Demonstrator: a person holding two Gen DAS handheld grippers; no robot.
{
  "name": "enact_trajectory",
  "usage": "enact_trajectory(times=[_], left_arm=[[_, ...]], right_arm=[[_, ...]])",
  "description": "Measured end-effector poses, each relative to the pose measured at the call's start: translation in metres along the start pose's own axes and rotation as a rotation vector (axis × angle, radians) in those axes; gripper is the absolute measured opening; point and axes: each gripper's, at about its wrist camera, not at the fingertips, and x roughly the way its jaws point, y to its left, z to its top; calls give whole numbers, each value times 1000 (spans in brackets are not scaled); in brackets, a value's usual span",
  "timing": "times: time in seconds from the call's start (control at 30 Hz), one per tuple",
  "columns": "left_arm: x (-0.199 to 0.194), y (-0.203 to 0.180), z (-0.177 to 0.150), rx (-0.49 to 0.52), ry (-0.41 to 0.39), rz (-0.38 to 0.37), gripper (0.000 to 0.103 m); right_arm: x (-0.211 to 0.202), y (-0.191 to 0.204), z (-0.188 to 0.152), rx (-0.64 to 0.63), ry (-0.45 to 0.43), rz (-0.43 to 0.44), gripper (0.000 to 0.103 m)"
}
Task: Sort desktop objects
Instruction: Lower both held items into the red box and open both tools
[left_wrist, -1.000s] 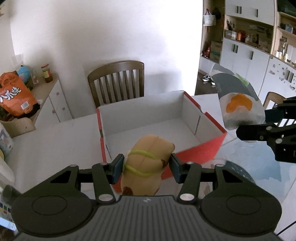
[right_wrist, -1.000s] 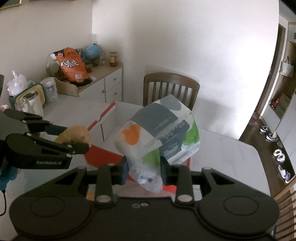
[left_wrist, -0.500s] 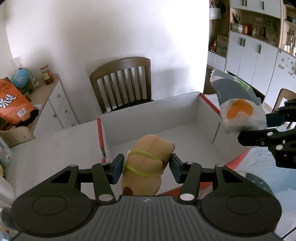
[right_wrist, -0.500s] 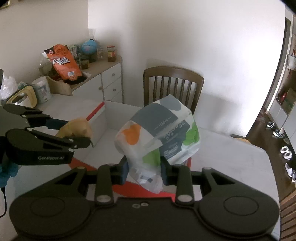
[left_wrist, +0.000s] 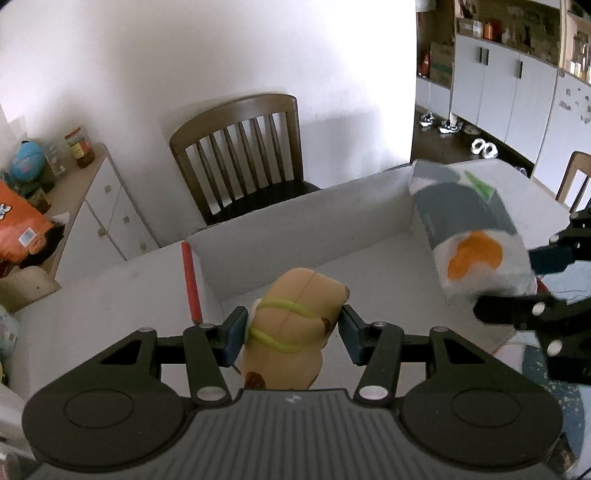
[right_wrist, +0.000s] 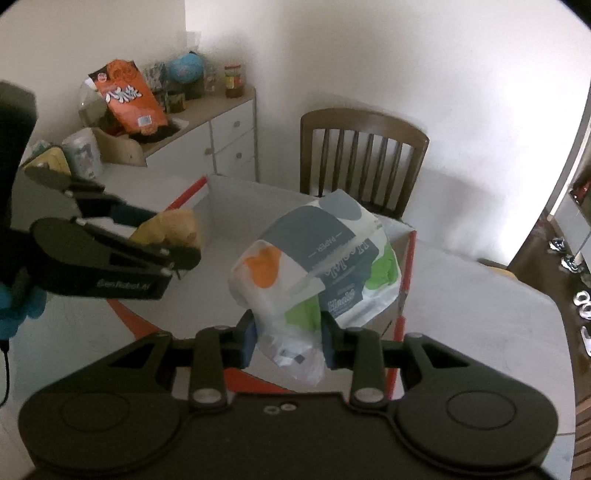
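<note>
My left gripper (left_wrist: 291, 334) is shut on a tan plush toy (left_wrist: 295, 328) with yellow-green straps, held over the near left part of an open cardboard box (left_wrist: 295, 218) with white inside walls and red rims. My right gripper (right_wrist: 288, 339) is shut on the bottom end of a tissue paper pack (right_wrist: 317, 266), white with grey, orange and green patches, hanging above the box's right side. In the left wrist view the pack (left_wrist: 469, 236) shows at right with the right gripper (left_wrist: 524, 306) below it. In the right wrist view the left gripper (right_wrist: 177, 236) with the toy (right_wrist: 173, 229) is at left.
A brown wooden chair (left_wrist: 240, 155) stands behind the box against the white wall. A white sideboard (right_wrist: 221, 136) to the left carries an orange snack bag (right_wrist: 127, 98), a small globe (right_wrist: 186, 68) and a jar (right_wrist: 232, 81). The box rests on a pale table (right_wrist: 472, 295).
Both grippers moved forward and down over the box with their loads; the box's inside now fills more of both views. Neither grip changed.
</note>
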Motion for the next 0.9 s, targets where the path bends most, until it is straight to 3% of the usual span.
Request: enact_trajectory(times=[0.2,0.7,0.9], left_arm=[[22,-4,8,46,31,-6,53],[89,-1,4,74,199,-26,53],[102,-8,7,98,248,-37,53]], right_arm=[[26,-3,2,-20,52,6,34],[72,-10,3,-66,140,-15,34],[88,-7,-1,-115,195,24,34]])
